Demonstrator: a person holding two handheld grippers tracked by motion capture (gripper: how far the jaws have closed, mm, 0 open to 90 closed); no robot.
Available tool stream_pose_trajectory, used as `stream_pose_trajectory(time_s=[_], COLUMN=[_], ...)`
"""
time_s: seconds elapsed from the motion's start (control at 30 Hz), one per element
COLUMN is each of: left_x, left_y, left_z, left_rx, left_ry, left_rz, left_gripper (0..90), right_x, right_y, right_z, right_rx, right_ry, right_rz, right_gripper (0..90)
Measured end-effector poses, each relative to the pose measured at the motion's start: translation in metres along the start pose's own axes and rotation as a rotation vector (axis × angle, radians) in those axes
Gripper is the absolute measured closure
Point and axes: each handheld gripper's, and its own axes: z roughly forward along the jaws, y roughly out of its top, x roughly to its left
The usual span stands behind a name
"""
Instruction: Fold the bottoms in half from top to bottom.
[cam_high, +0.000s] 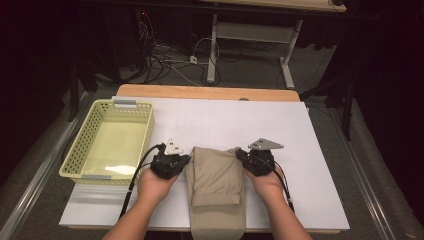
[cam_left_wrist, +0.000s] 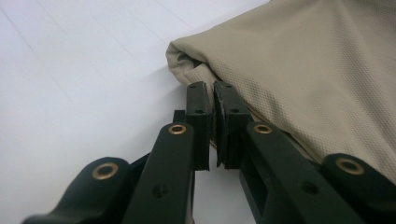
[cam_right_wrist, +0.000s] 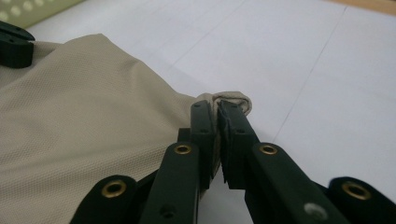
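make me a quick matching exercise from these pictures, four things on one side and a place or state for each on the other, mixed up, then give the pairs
Things:
1. beige cloth
2. yellow basket
3. left gripper
4. right gripper

Places or states:
A. stands at the table's left side, nothing in it
B. shut on the cloth's right corner
C. lies folded between the two hands, its near end over the table edge
D. shut on the cloth's left corner

Pairs: 1-C, 2-A, 3-D, 4-B
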Motion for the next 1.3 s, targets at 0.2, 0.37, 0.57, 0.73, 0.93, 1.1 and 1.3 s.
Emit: stream_pose_trajectory(time_s=[0.2,0.37,0.57,0.73,0.93,1.1,1.3], left_x=[0.021,0.035,0.036,0.022,-0.001,-0.016,-0.028], left_y=[0.036,0.064,0.045,0.016,-0.007,-0.020,-0.029], left_z=[-0.004,-0.005,0.016,0.014,-0.002,-0.017,-0.017], left_rx=[-0.037,-0.065,-0.020,-0.022,-0.051,-0.080,-0.076], left_ry=[0.040,0.075,0.063,0.012,-0.029,-0.074,-0.120], left_rz=[0.005,0.000,-0.090,-0.076,-0.063,-0.044,-0.040], left_gripper=[83.1,82.8,56.8,51.7,51.6,51.5,42.8], right_x=[-0.020,-0.035,-0.048,-0.040,-0.017,0.005,0.024], right_y=[0.034,0.066,0.058,0.035,0.008,-0.009,-0.022], right_z=[0.013,0.020,0.040,0.024,-0.001,-0.019,-0.029], right_rx=[-0.039,-0.073,-0.017,-0.013,-0.004,-0.013,-0.021], right_ry=[-0.025,-0.044,-0.066,-0.046,-0.027,-0.002,0.042], right_rz=[0.004,0.025,0.087,0.057,0.029,0.011,-0.010], right_gripper=[85.4,85.0,67.1,66.0,64.0,63.4,59.3])
